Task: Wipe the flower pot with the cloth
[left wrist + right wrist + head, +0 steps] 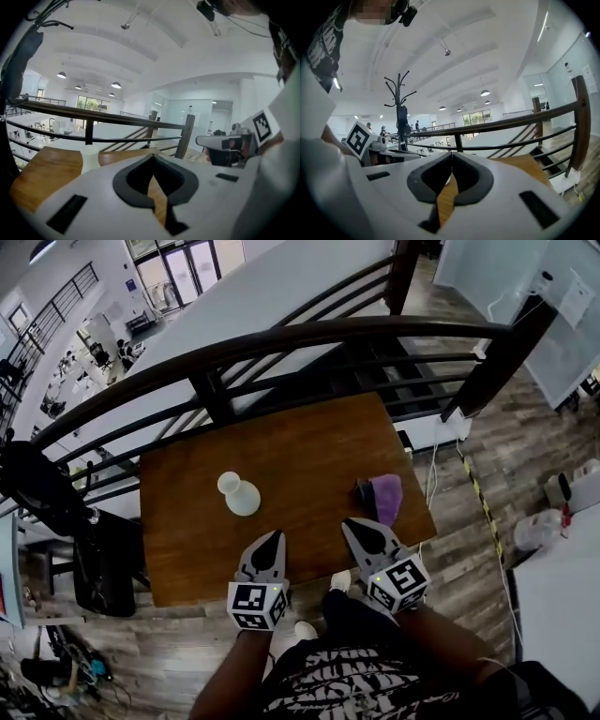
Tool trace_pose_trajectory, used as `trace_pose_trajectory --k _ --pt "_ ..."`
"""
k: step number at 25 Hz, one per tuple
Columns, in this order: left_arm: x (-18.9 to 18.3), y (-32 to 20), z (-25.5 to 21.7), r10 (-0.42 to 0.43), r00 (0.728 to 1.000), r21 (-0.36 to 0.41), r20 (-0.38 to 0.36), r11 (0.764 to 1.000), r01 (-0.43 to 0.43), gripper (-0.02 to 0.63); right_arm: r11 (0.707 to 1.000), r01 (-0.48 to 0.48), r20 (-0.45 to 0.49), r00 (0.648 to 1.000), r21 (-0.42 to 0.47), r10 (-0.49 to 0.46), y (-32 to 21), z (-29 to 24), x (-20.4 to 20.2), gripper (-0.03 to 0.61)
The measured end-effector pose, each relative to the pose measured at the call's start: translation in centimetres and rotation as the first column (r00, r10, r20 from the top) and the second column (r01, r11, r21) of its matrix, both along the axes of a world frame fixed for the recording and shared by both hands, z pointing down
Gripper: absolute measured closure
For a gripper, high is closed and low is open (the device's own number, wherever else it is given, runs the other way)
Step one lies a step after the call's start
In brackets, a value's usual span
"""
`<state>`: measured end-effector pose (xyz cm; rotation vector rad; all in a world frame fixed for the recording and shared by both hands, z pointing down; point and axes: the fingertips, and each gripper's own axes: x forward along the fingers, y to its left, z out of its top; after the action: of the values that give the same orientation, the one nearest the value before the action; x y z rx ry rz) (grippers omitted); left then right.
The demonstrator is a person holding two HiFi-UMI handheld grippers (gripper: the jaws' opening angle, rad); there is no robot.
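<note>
Both claws hover at the bench's (300, 451) near edge, the left claw (276, 535) and right claw (350, 523) each closed and empty. The white flower pot (240, 494) stands left of centre, and the purple cloth (387, 497) lies by the right edge.

Both arms reach forward, left hand-held gripper (274, 538) and right hand-held gripper (350, 525) closed, empty.
</note>
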<state>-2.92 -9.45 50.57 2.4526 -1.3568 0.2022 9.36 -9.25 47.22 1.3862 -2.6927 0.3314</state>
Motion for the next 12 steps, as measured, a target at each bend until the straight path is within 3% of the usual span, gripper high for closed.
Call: trace_pose_trajectory --k 8,12 --pt "6.5 -5.5 2.2 0.123 0.991 -0.027 0.045 0.992 -0.122 0.615 0.996 -0.075 -0.102 0.992 -0.049 0.07 -3.6 3.2 6.3 0.58" --pt "10.6 -8.3 3.4 0.195 0.98 -0.079 0.046 0.978 -0.191 0.615 0.991 -0.114 -0.12 0.987 -0.075 0.105 -5.4 4.8 10.2 0.58"
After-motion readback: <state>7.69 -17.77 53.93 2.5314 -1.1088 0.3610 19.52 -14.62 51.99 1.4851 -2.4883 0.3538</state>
